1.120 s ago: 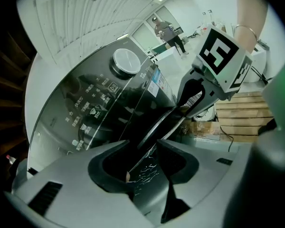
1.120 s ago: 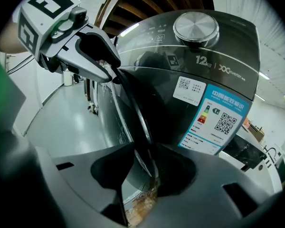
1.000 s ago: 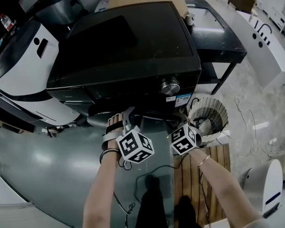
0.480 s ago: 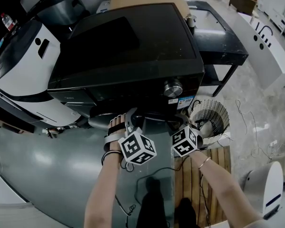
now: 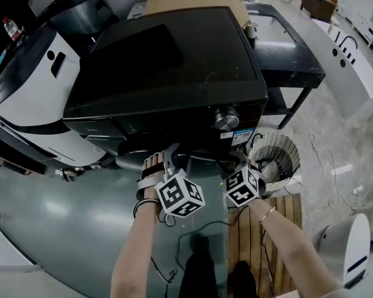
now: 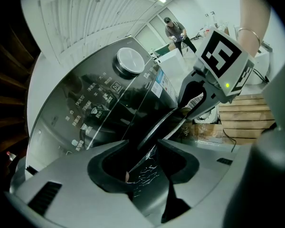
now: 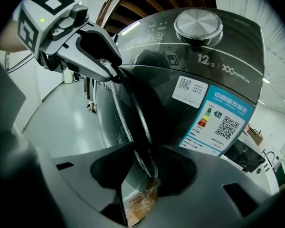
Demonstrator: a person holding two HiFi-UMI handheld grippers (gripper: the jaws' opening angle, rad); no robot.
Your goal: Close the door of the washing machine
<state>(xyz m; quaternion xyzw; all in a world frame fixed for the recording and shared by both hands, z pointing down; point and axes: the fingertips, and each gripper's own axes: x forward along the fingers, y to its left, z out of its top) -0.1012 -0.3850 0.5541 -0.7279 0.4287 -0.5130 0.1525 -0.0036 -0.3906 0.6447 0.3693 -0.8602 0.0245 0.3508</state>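
We find no change of place against the pictures of a second ago. Both forearms and both grippers sit where they sat, and only the head view's framing has drifted slightly.

The left hand-held gripper [image 5: 173, 150] is clamped on the rim of the door [image 5: 202, 155]. In the left gripper view the rim runs up and away from between its two jaws, which close on it. The right hand-held gripper [image 5: 237, 159] is clamped on the same rim further to the right. The right gripper view shows the rim edge-on, filling the gap between the jaws. Each gripper shows in the other's view, further along the rim and apart from it.

The door stands out from the front of the washing machine [image 5: 168, 61], not shut, with its edge toward the person.

Both forearms reach forward from the bottom of the head view, side by side. The left hand [image 5: 150, 168] is wrapped round its gripper's handle, and the right wrist carries a bracelet [image 5: 267, 209]. Both marker cubes face the camera.

Beyond the grippers, the control knob [image 5: 226, 118] sits on the front panel above the right gripper, with labels [image 7: 213, 113] below it. A white ribbed basket [image 5: 275, 149] stands on the floor [image 5: 81, 216] to the machine's right, and a black table [image 5: 292, 54] lies further back.
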